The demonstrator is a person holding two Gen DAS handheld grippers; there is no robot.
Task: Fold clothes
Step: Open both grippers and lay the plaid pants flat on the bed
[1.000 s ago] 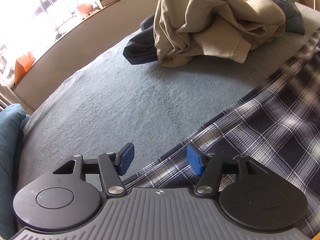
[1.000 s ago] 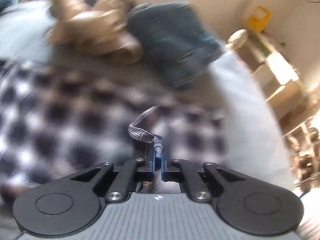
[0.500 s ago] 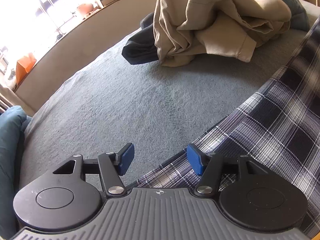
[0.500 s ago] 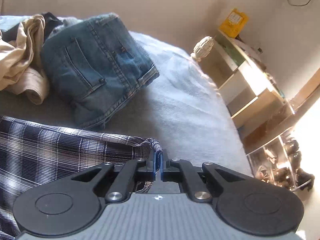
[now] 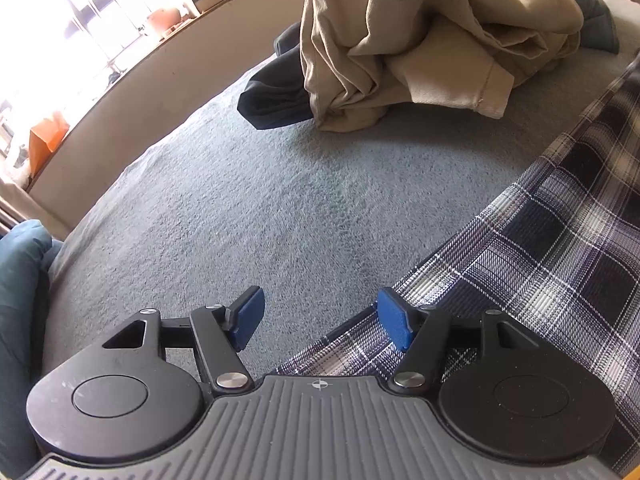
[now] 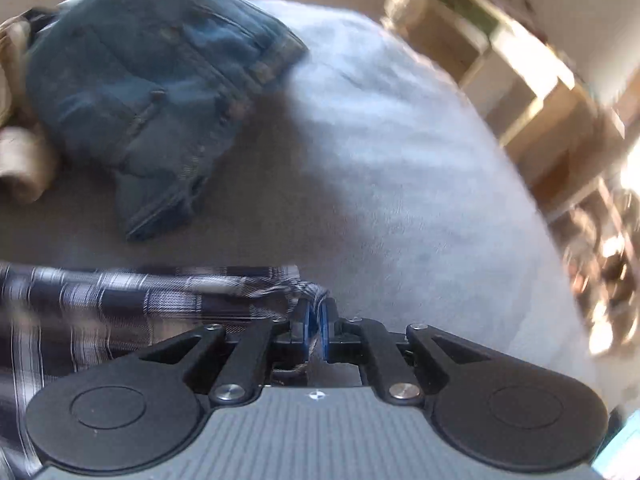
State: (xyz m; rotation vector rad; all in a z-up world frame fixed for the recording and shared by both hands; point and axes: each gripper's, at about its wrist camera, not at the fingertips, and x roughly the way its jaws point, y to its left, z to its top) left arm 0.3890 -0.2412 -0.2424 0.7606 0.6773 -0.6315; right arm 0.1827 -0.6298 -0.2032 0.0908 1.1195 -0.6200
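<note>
The left gripper [image 5: 320, 320] has its blue pads [image 5: 250, 318] standing wide apart and opening further, nothing between them; the edge of the plaid shirt [image 5: 540, 264] runs just under the right pad, over the grey blanket [image 5: 260, 200]. The right gripper [image 6: 315, 322] pinches a bunched hem of the plaid shirt [image 6: 120, 304], its jaws beginning to part with cloth still between the pads. The shirt stretches across the blanket's near edge. Folded jeans [image 6: 152, 80] and a tan garment [image 5: 420, 40] lie toward the far edge.
</note>
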